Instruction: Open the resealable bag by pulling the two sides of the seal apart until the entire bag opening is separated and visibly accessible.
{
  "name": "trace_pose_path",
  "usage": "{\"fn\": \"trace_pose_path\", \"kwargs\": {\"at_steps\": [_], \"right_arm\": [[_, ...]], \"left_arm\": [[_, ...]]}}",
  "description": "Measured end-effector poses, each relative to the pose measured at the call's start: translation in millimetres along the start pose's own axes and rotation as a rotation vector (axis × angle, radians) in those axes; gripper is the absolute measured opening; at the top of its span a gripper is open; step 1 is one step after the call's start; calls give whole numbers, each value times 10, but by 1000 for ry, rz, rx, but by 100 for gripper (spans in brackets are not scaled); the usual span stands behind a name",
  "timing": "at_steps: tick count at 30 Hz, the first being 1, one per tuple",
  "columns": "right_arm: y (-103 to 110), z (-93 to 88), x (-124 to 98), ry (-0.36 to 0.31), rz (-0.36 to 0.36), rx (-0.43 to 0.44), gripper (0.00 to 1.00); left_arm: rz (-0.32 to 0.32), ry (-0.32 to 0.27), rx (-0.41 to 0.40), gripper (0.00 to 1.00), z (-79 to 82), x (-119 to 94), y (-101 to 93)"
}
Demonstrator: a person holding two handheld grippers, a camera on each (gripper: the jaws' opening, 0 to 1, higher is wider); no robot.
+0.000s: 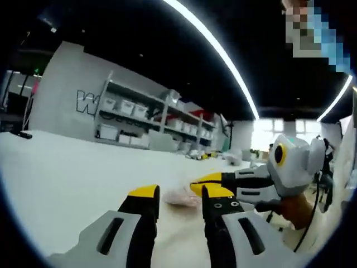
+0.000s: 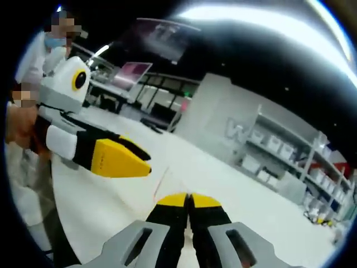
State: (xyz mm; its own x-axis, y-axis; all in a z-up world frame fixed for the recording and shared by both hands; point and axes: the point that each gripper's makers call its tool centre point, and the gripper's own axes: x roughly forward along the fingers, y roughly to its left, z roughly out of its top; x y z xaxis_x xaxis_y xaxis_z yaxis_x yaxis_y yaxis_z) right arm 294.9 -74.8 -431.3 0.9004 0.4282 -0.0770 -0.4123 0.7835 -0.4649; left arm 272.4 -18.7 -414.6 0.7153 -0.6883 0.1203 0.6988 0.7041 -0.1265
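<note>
Left gripper (image 1: pixel 179 202) fingers parted, resealable bag (image 1: pixel 181 197) just beyond; right gripper (image 2: pixel 188 199) fingers closed, empty.

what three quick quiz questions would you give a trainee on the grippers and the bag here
1. True or false: the left gripper has its jaws pressed together.
2. Where does the resealable bag lie? A: on the white table. B: on a shelf. C: in a storage bin.
3. Fill in: in its own view, the right gripper has its yellow-tipped jaws ____.

Key: 1 false, there is a gap between the jaws; 2 A; 3 shut.
</note>
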Motion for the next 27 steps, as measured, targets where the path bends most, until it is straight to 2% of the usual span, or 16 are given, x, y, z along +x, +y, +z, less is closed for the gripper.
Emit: {"fn": "trace_pose_path", "kwargs": {"at_steps": [4,7,10,11,12,13,15,16,18,23,27], "right_arm": [[10,-2,-1,0,3,0,0],[7,-4,1,0,1,2,0],[-10,3,2,-1,-4,-3,0],[-26,11,3,-4,-8,-5,0],[-39,22,4,-7,-12,-7,0],[-51,32,5,-10,-14,-9,0],[-71,57,10,-17,-18,-10,0],[-78,73,13,-23,-19,-10,0],[-95,113,18,-36,-22,-11,0],[-188,199,42,-50,-35,-31,0],[-286,281,49,-63,-47,-47,0]], "left_arm": [[22,30,75,51,1,-57,58],[56,69,69,64,-50,-98,139],[82,116,20,71,-121,-166,225],[92,150,-2,76,-171,-198,241],[114,189,-35,85,-221,-227,269],[140,208,-62,99,-242,-238,303],[130,177,-40,95,-180,-268,311],[144,149,-37,98,-129,-276,340],[151,129,-27,99,-78,-307,366],[147,113,3,99,36,-363,307],[152,132,24,99,18,-384,295]]}}
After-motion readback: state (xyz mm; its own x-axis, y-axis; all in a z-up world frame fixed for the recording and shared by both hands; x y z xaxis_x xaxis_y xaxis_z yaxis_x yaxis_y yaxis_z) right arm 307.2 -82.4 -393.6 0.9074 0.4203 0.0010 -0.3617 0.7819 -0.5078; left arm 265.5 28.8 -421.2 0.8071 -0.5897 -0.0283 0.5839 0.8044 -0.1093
